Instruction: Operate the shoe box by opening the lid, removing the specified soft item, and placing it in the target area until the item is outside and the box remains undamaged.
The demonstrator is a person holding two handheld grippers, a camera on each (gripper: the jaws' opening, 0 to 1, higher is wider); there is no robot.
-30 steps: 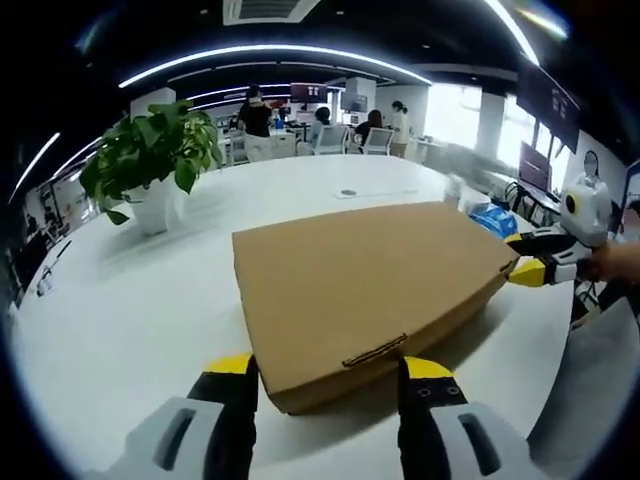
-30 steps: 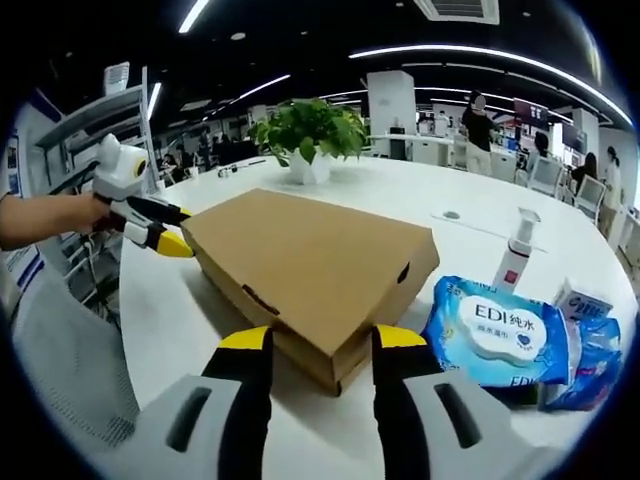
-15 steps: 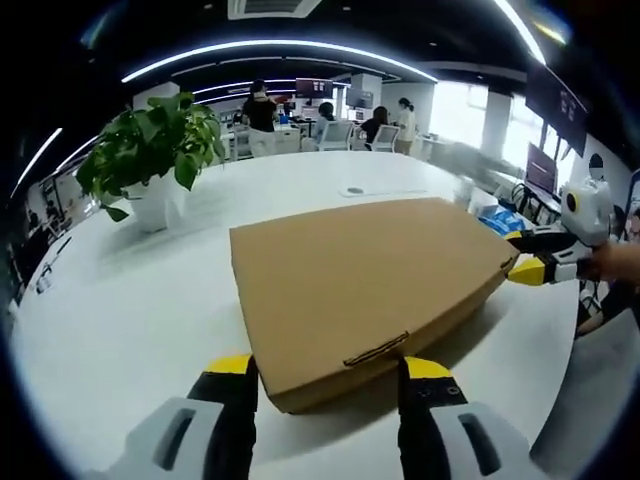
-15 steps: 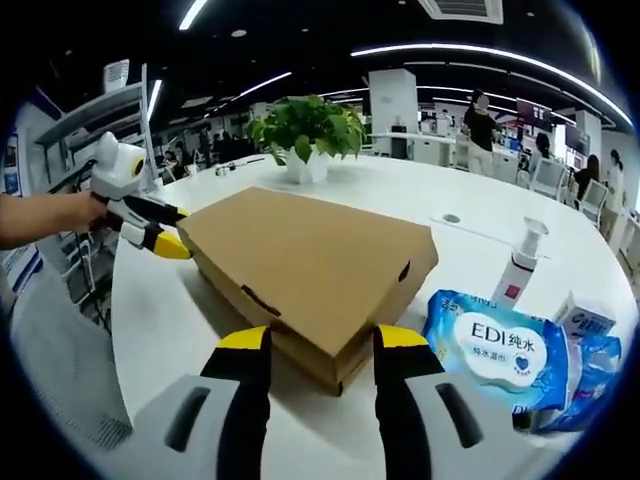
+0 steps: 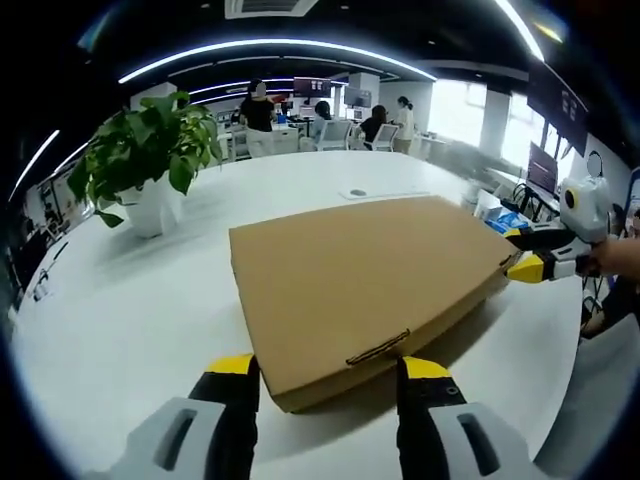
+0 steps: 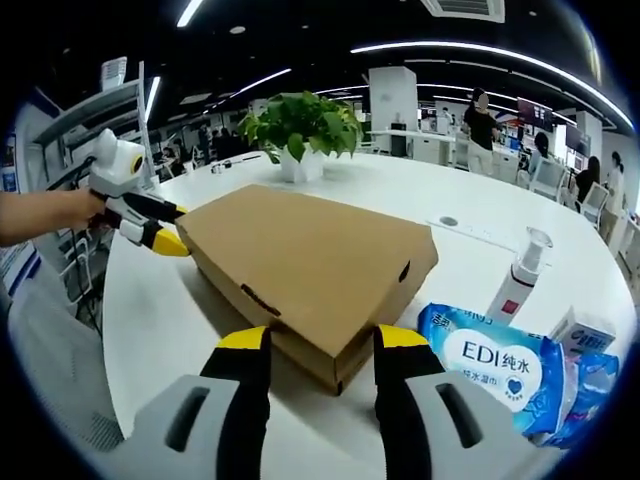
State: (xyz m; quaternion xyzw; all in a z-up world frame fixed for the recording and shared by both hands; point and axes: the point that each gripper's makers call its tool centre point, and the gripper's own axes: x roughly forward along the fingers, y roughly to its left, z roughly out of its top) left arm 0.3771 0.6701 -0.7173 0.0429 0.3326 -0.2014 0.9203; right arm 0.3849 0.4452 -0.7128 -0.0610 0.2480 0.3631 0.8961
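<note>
I see the flat brown cardboard shoe box [image 5: 365, 282] lying closed on the white round bench [image 5: 120, 320], its lid down and a small tuck tab showing on the side wall that faces my left gripper [image 5: 325, 372]. In the left gripper view my left jaws stand spread, one yellow-tipped jaw on each side of the box's near corner, just beside the cardboard; I cannot tell whether they touch it. At the box's far right corner the right gripper [image 5: 527, 252] reaches in, its yellow tips at the cardboard edge, with a hand [image 5: 612, 258] behind it.

In the right gripper view the same shoe box [image 6: 315, 265] sits between my two grippers. The right gripper [image 6: 318, 345] has its jaws spread around the nearest corner of the box, again close to the walls without a clear pinch. The left gripper [image 6: 160, 230] meets the far left corner of the box, carried by a hand [image 6: 45, 215].

Toward the bench edge to the right of the box lie a blue pack of wet wipes [image 6: 500, 365] printed "EDI", a white pump bottle [image 6: 520, 275] standing upright behind it, and a small white carton [image 6: 582, 330] beside the pack. A green potted plant in a white pot [image 5: 145, 160] stands on the bench beyond the box, well apart from it. People stand among desks in the office behind.
</note>
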